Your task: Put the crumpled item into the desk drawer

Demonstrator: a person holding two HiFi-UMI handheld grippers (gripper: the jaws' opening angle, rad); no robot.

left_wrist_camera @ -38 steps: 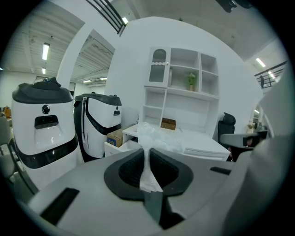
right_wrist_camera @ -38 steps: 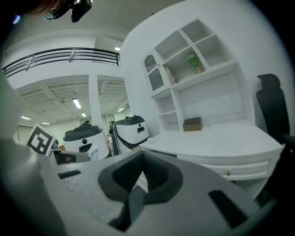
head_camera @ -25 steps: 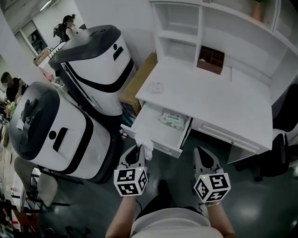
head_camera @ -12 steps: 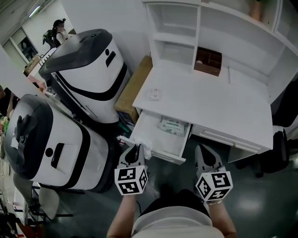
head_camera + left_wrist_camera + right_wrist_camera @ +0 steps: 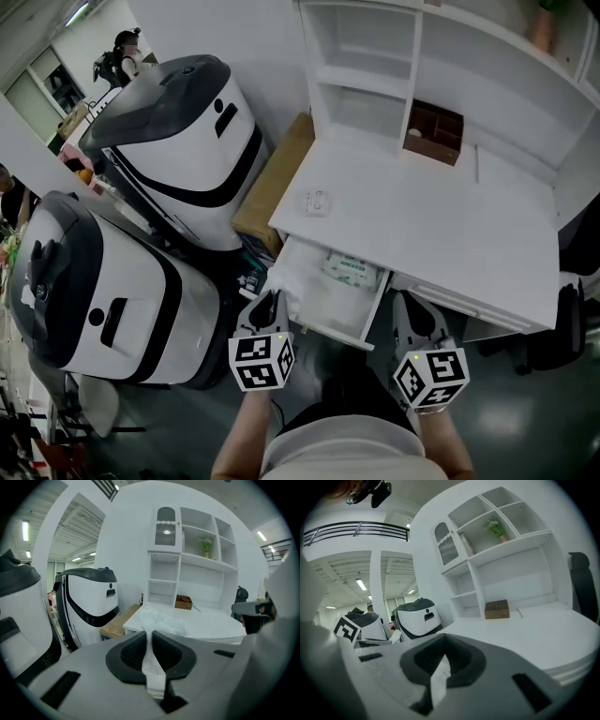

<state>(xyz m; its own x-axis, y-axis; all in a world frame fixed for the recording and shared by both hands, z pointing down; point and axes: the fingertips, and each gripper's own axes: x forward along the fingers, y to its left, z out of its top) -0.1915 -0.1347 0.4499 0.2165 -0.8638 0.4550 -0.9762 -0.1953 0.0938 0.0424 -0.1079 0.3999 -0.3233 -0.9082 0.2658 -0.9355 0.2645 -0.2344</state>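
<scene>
Left gripper (image 5: 270, 305): your jaws are clamped on the wad (image 5: 286, 283). In the left gripper view a thin white strip of it runs down between the pads (image 5: 133, 653), and the bulk bunches just past the tips.
Wad: white, thin and wrinkled. In the head view it sits over the front left corner of the drawer (image 5: 314, 298). You cannot tell whether it touches the rim.
Drawer: pulled out from the left side of the desk (image 5: 422, 225) and open. A packet (image 5: 352, 270) lies flat toward its back.
Right gripper (image 5: 412, 314): your jaws are together with nothing between them. It hangs in front of the desk edge, right of the drawer and apart from it.
Desk top: a brown box (image 5: 434, 131) stands at the back under the shelves. A small flat item (image 5: 317, 202) lies near the left edge.
Left of desk: a carton (image 5: 272, 178) leans between the desk and two white-and-black machines (image 5: 178, 141).
</scene>
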